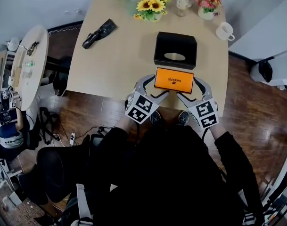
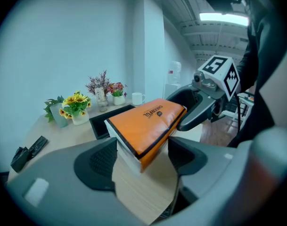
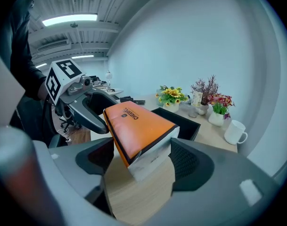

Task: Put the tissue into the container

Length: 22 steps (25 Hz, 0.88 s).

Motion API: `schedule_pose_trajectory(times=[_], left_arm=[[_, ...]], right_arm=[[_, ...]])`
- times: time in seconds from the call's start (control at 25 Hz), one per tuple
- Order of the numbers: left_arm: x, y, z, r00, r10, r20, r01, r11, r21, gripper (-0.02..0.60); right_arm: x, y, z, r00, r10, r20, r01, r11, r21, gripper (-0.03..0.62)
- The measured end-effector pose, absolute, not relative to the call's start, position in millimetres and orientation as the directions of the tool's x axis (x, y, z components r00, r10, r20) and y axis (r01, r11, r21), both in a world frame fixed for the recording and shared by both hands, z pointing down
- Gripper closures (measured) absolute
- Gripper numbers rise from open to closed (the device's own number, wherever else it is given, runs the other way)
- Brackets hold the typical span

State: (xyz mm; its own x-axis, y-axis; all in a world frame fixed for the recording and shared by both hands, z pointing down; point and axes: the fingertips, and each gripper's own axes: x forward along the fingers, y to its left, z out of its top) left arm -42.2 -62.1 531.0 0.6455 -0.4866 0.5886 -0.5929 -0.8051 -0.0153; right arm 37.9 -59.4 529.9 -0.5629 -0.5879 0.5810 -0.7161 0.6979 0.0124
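Left tool (image 1: 156, 89) and right tool (image 1: 194, 89) gripped opposite ends of the tissue pack (image 1: 174, 79), evidently to level it for the container (image 1: 164, 44).

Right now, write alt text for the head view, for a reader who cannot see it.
The left tool and right tool grip an orange tissue pack by its ends above the near edge of the wooden table. Just beyond sits a black container with an oval slot; sunflowers and a white mug stand farther back.

The wooden table (image 1: 119, 65) bears a black container (image 1: 175, 50), white mug (image 1: 225, 31), sunflowers (image 1: 151, 7), bottle (image 1: 182, 0), pink flowers (image 1: 207, 4) and black bundle (image 1: 99, 33).
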Motion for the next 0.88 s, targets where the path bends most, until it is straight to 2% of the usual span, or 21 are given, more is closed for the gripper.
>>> schedule_pose_trajectory(times=[0.88], left_arm=[[-32.9,-90.8,432.9,0.65,-0.584,0.486,-0.619,-0.778,-0.107,0.258]], right_arm=[[47.0,-91.3,432.8,-0.607,-0.633,0.48,-0.693,0.718,0.071,0.215]])
